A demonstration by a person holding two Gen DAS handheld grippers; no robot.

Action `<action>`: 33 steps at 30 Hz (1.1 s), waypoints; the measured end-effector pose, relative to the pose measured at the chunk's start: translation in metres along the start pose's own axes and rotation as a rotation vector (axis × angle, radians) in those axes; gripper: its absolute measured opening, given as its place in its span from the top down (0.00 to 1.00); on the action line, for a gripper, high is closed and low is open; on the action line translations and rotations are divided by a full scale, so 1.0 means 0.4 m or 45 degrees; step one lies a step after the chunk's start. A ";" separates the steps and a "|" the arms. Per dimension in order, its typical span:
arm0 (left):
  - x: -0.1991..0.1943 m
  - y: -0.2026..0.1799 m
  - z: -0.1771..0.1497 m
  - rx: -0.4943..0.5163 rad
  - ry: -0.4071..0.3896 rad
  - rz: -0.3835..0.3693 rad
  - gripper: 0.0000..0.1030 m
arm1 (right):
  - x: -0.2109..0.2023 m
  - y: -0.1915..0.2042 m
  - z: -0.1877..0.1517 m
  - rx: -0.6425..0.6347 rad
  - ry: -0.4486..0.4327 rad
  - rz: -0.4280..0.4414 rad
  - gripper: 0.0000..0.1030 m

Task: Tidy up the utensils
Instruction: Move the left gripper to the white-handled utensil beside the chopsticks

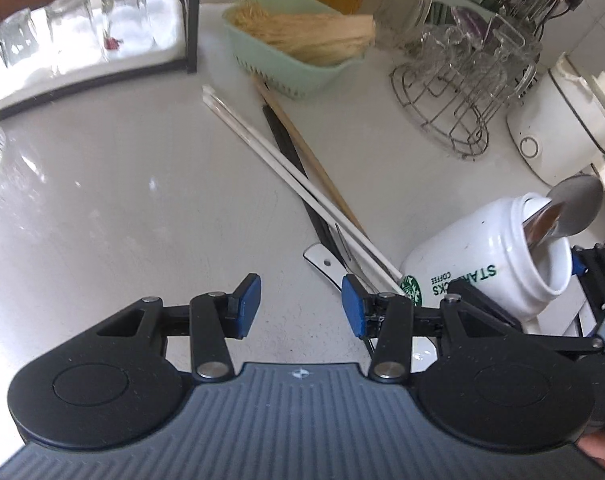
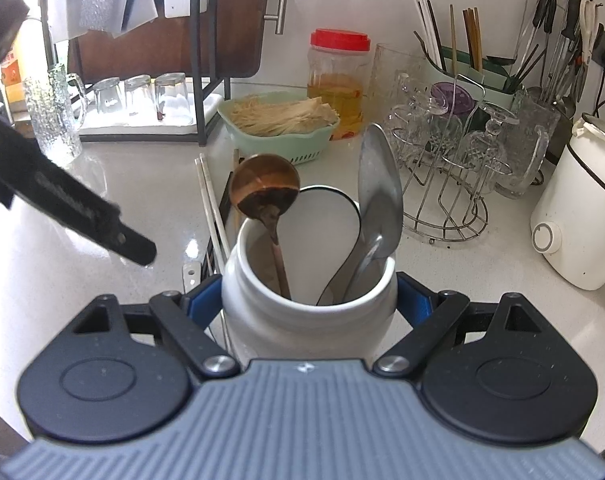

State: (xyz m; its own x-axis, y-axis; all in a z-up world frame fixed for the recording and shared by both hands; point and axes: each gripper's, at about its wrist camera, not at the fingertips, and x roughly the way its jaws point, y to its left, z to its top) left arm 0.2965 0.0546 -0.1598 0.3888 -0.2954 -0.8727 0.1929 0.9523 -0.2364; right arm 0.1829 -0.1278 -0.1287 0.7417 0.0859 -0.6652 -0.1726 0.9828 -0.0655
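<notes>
Partly hidden behind white mug (image 2: 306,320): right gripper (image 2: 308,304) pads, loose chopsticks (image 2: 212,204).

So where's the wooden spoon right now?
The wooden spoon stands bowl-up in the white mug, left of the metal spoon, with the mug clamped in the right gripper.

Pale glossy counter (image 1: 122,184). On it: green basket (image 1: 302,68) of noodles, loose chopsticks (image 1: 294,168) fanned beside white mug (image 1: 462,264), wire glass rack (image 1: 462,100), white cooker (image 1: 558,128), red-lidded jar (image 2: 339,80), glass tray (image 1: 82,60).
</notes>
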 end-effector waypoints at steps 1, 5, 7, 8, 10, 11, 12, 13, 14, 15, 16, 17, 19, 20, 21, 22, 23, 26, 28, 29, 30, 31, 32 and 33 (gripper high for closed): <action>0.006 0.000 -0.002 0.001 0.004 -0.006 0.51 | 0.001 -0.001 0.002 -0.003 0.005 0.004 0.11; 0.033 -0.005 0.002 -0.033 0.028 -0.053 0.51 | -0.003 -0.010 -0.001 -0.018 0.020 0.016 0.11; 0.044 -0.013 0.005 -0.040 0.035 -0.063 0.51 | -0.006 -0.015 -0.003 -0.022 0.026 0.020 0.11; 0.051 -0.017 0.007 -0.044 0.040 -0.065 0.51 | -0.007 -0.017 -0.004 -0.022 0.029 0.021 0.11; 0.062 -0.026 0.009 -0.055 0.055 -0.056 0.51 | -0.010 -0.023 -0.007 -0.017 0.032 0.016 0.11; 0.070 -0.032 0.010 -0.057 0.060 -0.052 0.51 | -0.011 -0.025 -0.009 -0.013 0.032 0.012 0.11; 0.077 -0.037 0.011 -0.059 0.065 -0.047 0.51 | -0.013 -0.027 -0.011 -0.009 0.032 0.009 0.11; 0.083 -0.041 0.012 -0.059 0.071 -0.042 0.51 | -0.015 -0.029 -0.014 -0.006 0.031 0.006 0.11; 0.088 -0.046 0.010 -0.060 0.080 -0.035 0.51 | -0.016 -0.031 -0.015 -0.003 0.031 0.004 0.11; 0.091 -0.051 0.010 -0.062 0.086 -0.029 0.51 | -0.018 -0.033 -0.017 -0.001 0.032 0.002 0.11; 0.094 -0.056 0.010 -0.066 0.089 -0.020 0.51 | -0.020 -0.034 -0.019 0.000 0.031 0.002 0.11; 0.095 -0.062 0.010 -0.069 0.092 -0.009 0.52 | -0.022 -0.036 -0.020 0.001 0.030 0.002 0.11; 0.101 -0.070 0.012 -0.082 0.098 0.014 0.52 | -0.023 -0.037 -0.022 -0.002 0.028 0.005 0.11; 0.101 -0.070 0.013 -0.089 0.098 0.023 0.52 | -0.023 -0.038 -0.021 -0.003 0.029 0.008 0.11; 0.103 -0.071 0.016 -0.103 0.100 0.032 0.52 | -0.022 -0.037 -0.021 -0.007 0.030 0.008 0.11; 0.104 -0.068 0.018 -0.115 0.103 0.037 0.52 | -0.022 -0.037 -0.020 -0.011 0.031 0.008 0.11; 0.106 -0.067 0.022 -0.129 0.108 0.041 0.52 | -0.022 -0.037 -0.019 -0.014 0.032 0.009 0.11; 0.116 -0.060 0.035 -0.171 0.126 0.083 0.53 | -0.023 -0.037 -0.021 -0.018 0.026 0.011 0.11; 0.118 -0.060 0.042 -0.176 0.143 0.102 0.53 | -0.023 -0.035 -0.024 -0.022 0.019 0.008 0.11; 0.119 -0.060 0.045 -0.177 0.152 0.106 0.53 | -0.023 -0.035 -0.025 -0.021 0.015 0.006 0.11; 0.120 -0.060 0.048 -0.174 0.157 0.110 0.53 | -0.024 -0.034 -0.027 -0.021 0.011 0.004 0.11; 0.121 -0.062 0.050 -0.168 0.161 0.118 0.53 | -0.024 -0.033 -0.028 -0.021 0.007 0.001 0.11; 0.123 -0.063 0.053 -0.166 0.166 0.126 0.53 | -0.024 -0.032 -0.030 -0.020 0.002 -0.003 0.11; 0.124 -0.063 0.054 -0.168 0.171 0.131 0.53 | -0.024 -0.030 -0.032 -0.017 -0.003 -0.007 0.11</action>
State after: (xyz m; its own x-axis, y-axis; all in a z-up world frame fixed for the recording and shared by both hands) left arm 0.3304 0.0143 -0.1877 0.2752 -0.1918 -0.9420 0.0351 0.9812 -0.1896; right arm 0.1696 -0.1426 -0.1308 0.7440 0.0808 -0.6633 -0.1773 0.9810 -0.0793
